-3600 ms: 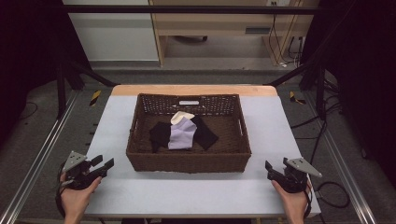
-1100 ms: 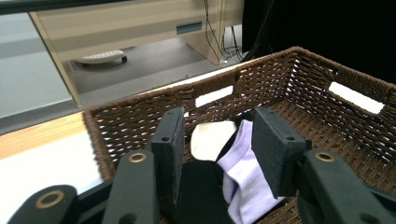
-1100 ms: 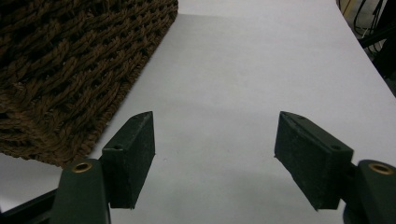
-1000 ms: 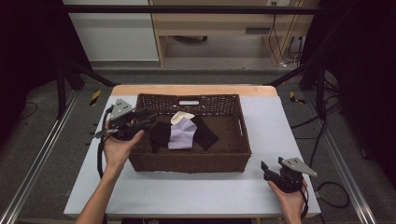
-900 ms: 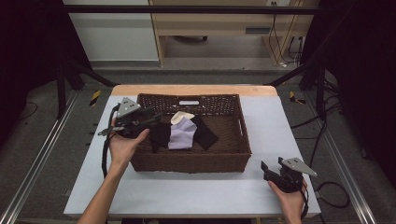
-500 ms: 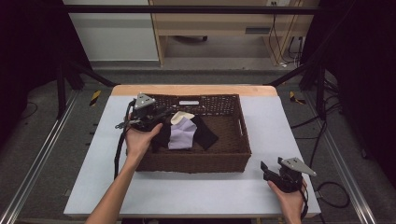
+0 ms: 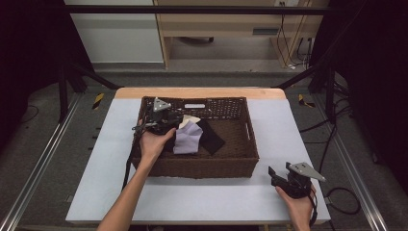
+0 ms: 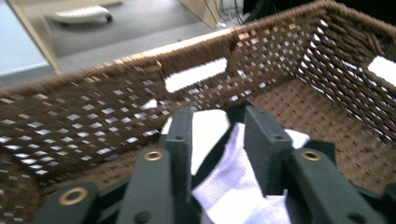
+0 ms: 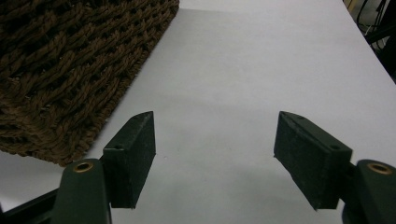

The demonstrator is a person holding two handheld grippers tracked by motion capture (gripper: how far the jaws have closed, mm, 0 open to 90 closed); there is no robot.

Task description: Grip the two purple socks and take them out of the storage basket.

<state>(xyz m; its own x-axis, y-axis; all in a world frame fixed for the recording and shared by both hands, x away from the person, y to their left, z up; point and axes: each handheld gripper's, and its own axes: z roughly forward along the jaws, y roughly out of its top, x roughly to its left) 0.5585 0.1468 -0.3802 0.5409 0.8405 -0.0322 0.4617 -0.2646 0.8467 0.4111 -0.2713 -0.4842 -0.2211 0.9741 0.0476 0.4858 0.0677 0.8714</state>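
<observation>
Left gripper (image 8: 212, 135), jaws just opening, nothing pinched, over lilac cloth (image 7: 186, 139) at basket (image 7: 202, 166) nine o'clock: lower squarely, then close; right gripper (image 9: 215, 158) gapes idle.

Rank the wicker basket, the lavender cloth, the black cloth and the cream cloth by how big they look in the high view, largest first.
1. wicker basket, by far the largest.
2. lavender cloth.
3. black cloth, close to the lavender one; part of it is covered, so these two are unsure.
4. cream cloth, showing just a small corner.
</observation>
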